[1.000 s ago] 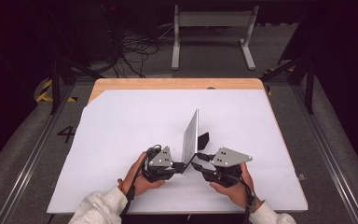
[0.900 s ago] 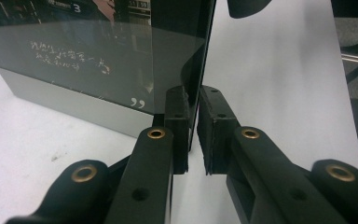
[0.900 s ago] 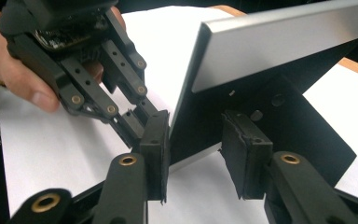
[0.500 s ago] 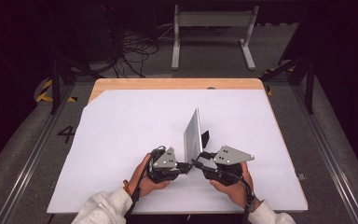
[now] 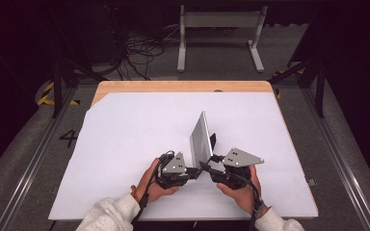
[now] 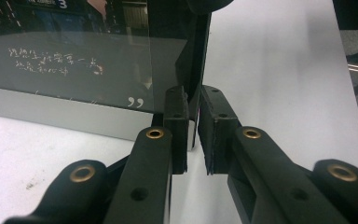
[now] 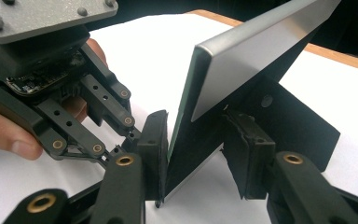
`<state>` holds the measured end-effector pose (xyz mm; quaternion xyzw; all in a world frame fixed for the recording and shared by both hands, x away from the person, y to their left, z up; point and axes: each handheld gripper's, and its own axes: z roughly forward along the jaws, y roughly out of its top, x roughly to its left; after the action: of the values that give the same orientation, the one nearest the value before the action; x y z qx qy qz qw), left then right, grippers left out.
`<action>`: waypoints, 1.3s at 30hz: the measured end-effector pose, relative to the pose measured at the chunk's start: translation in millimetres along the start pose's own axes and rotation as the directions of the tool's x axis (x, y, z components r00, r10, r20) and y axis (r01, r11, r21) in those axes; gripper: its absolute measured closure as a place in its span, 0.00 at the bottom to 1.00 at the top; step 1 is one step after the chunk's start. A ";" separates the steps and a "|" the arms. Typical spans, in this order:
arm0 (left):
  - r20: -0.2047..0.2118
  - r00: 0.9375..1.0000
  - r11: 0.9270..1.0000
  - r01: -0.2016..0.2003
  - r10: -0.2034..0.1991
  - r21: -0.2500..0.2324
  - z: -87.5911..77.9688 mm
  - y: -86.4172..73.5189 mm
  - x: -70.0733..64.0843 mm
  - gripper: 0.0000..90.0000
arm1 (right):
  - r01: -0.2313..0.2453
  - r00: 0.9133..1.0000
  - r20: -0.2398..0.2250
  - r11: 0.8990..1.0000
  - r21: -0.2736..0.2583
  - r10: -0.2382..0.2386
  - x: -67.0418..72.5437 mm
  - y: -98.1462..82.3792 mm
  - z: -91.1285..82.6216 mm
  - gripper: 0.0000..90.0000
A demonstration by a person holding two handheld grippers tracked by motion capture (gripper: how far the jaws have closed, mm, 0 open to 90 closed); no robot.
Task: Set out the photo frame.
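A silver picture frame (image 5: 201, 139) stands on edge near the table's front, propped on a black back stand (image 7: 298, 126). Its dark picture with pale writing (image 6: 74, 70) faces left. My right gripper (image 7: 196, 163) straddles the frame's lower near corner, one pad on the front and one against the back, shut on it. My left gripper (image 6: 195, 135) is nearly closed, and a thin black edge at that corner runs down between its pads. From above, the left gripper (image 5: 197, 167) and right gripper (image 5: 207, 163) meet at the frame's foot, each in a hand.
A white sheet (image 5: 125, 134) covers the table, and a strip of wood (image 5: 183, 86) shows along the far edge. Beyond it, a metal stand (image 5: 219, 19) and cables (image 5: 139, 48) lie on the floor. Rails run along both sides.
The left hand and its gripper have slid slightly right toward the frame's foot. The frame and the right gripper have stayed put.
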<state>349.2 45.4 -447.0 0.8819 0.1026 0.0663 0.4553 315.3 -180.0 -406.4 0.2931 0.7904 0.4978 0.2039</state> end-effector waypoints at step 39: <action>-0.102 0.995 1.000 0.012 -0.011 0.008 -41.0 -9.8 23.0 0.85 | 0.012 0.999 -0.034 1.000 0.026 -0.011 -13.9 -3.0 -9.4 0.75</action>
<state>361.7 88.8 -430.9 0.8788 0.1309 0.1080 0.4459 319.1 -196.5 -404.8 0.2828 0.8017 0.4912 0.1898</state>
